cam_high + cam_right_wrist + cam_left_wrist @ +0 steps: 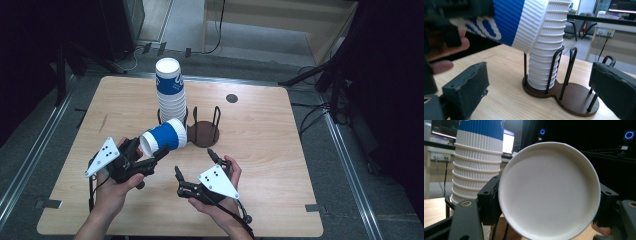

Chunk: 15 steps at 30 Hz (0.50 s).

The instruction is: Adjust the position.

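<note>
High view: the left gripper (150,159) is clamped on a single paper cup (164,138), blue-banded with white ribbed rim, held on its side above the table (260,160), just in front of the cup stack (170,90). The stack stands upright in one bay of the wire cup holder (205,134); the adjacent bay holds nothing. The right gripper (194,162) hovers near the holder, jaws spread wide, gripping nothing.

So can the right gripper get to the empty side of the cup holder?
Probably yes. The right gripper is open and empty, and the bare table lies between it and the holder's empty side. The cup held in the left gripper hangs more to the left.
</note>
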Each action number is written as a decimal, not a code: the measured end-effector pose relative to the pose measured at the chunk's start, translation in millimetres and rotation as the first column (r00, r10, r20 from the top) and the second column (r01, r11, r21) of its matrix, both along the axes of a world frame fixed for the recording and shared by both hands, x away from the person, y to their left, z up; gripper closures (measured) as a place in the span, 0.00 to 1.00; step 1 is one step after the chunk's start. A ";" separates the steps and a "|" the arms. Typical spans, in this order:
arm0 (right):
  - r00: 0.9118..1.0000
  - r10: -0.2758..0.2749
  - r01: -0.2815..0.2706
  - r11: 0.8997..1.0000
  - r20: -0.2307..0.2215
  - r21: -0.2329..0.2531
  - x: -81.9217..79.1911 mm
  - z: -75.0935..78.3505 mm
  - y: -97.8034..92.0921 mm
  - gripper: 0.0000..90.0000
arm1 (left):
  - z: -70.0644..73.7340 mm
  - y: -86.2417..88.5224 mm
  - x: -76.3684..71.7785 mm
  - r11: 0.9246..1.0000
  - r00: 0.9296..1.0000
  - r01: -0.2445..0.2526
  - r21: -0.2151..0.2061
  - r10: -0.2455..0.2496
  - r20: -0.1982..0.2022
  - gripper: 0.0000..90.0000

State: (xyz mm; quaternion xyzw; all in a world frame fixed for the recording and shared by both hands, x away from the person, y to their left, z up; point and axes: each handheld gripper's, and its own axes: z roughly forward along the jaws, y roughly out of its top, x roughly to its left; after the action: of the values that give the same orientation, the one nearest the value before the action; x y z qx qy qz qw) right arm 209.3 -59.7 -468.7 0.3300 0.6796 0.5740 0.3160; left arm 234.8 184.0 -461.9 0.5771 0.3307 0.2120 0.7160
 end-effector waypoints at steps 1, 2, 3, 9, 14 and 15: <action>1.000 -0.004 0.004 1.000 -0.006 0.013 0.2 1.4 -1.3 0.05 | 0.0 0.0 0.0 1.000 1.000 0.000 0.000 0.000 0.000 0.30; 0.999 -0.004 0.005 1.000 -0.033 0.027 0.1 3.2 -2.6 0.06 | -0.8 -0.3 0.4 1.000 1.000 -0.002 -0.007 0.002 0.004 0.30; 0.999 -0.004 0.005 1.000 -0.033 0.027 0.1 3.2 -2.6 0.06 | -2.0 -0.2 0.6 1.000 1.000 -0.008 -0.003 0.008 0.012 0.30; 0.991 -0.023 0.036 0.995 -0.132 0.090 0.3 10.2 -6.4 0.10 | -6.4 -1.6 1.3 1.000 0.999 -0.021 -0.001 0.021 0.033 0.30; 0.976 -0.045 0.080 0.984 -0.212 0.159 0.7 19.9 -4.7 0.02 | -9.2 -2.9 1.9 1.000 0.999 -0.028 -0.013 0.028 0.038 0.30; 0.976 -0.045 0.080 0.984 -0.212 0.159 0.7 19.9 -4.7 0.02 | -9.2 -2.9 1.9 1.000 0.999 -0.028 -0.013 0.028 0.038 0.30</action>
State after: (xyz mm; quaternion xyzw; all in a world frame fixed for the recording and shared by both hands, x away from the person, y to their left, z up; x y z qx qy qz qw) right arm 210.0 -64.5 -448.7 0.4346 0.6477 0.5809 0.2326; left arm 236.7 181.0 -471.1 0.5641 0.3264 0.2308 0.7225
